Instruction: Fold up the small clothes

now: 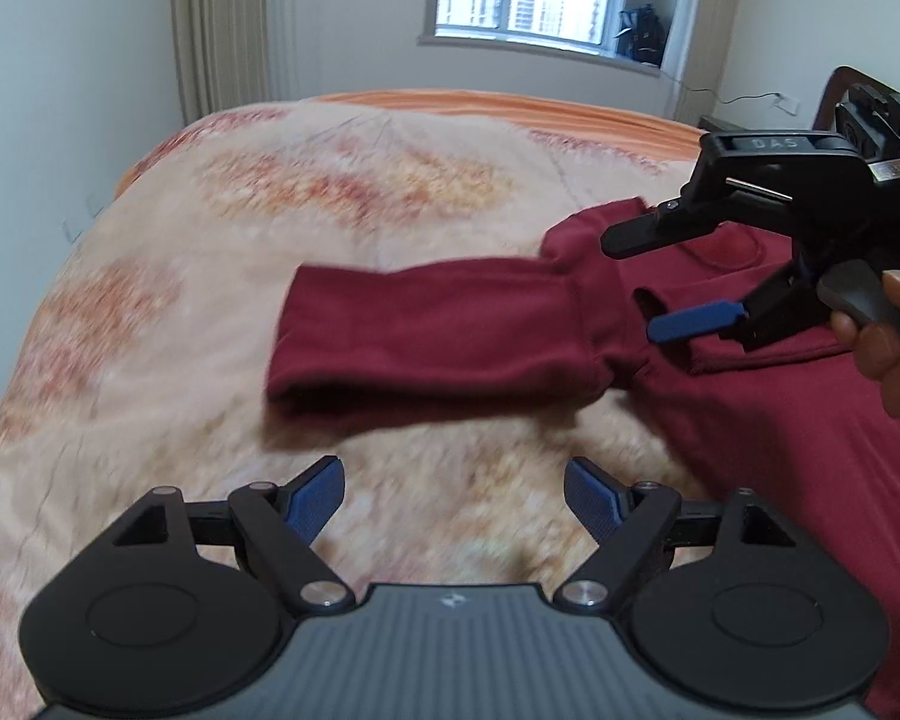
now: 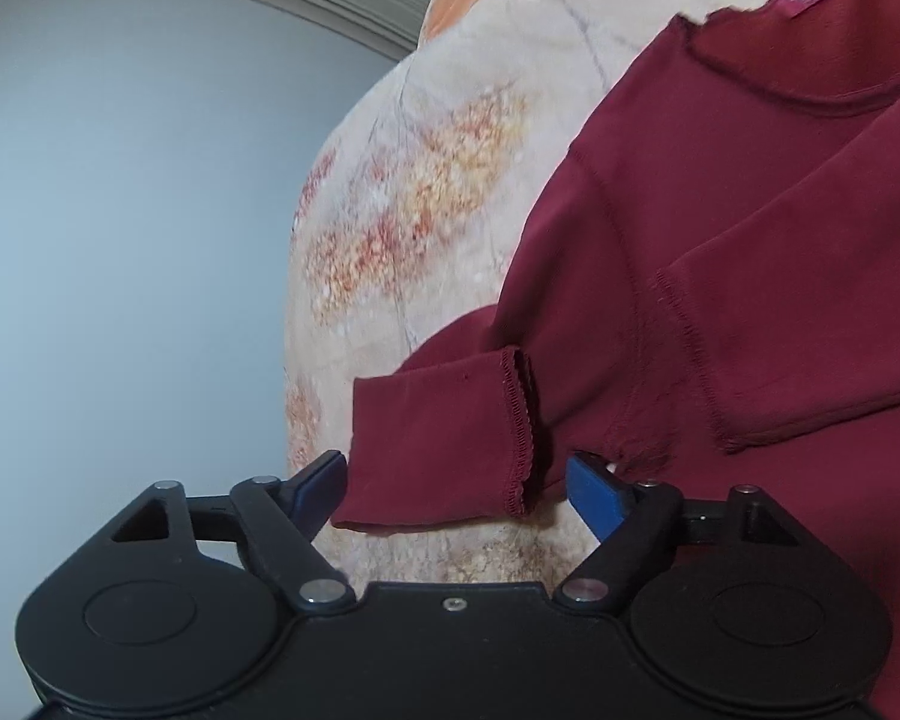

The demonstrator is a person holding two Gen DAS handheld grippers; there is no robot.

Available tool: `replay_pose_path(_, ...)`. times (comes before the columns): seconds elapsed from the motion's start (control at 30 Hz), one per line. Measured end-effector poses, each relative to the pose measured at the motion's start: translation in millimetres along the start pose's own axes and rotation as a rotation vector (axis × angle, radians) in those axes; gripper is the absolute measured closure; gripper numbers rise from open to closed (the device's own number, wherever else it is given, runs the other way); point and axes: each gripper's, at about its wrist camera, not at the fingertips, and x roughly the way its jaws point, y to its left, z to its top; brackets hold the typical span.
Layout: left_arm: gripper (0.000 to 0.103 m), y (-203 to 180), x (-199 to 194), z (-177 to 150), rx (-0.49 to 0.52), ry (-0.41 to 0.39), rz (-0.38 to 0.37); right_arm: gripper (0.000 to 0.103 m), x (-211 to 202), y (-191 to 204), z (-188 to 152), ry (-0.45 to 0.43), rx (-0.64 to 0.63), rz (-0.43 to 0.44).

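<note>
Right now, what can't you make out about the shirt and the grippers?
- Maroon shirt: its body runs off the right edge in both wrist views; hem and far sleeve unseen.
- Sleeve cuff: motion-blurred in the left wrist view.
- Right gripper: open over the shoulder; fabric contact unclear.
- Left gripper: open, holding nothing.

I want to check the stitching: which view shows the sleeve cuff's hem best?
The right wrist view: the sleeve cuff lies close, its scalloped stitching sharp. The left wrist view shows the whole sleeve, blurred, with no stitching legible.
</note>
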Motion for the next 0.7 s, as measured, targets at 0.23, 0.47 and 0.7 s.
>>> replay_pose_path(0.23, 0.019, 25, -4, -14, -0.038, 0.025, 0.030, 0.050, 39, 10, 1, 0.023, -0.161, -0.103)
replay_pose_path(0.47, 0.019, 24, 3, -9, -0.049, 0.030, 0.024, 0.052, 54, -6, 7, 0.033, -0.085, -0.096)
replay_pose_path(0.7, 0.019, 11, 1, 12, -0.037, -0.004, 0.020, 0.100, 17, -5, 17, 0.031, -0.093, 0.065)
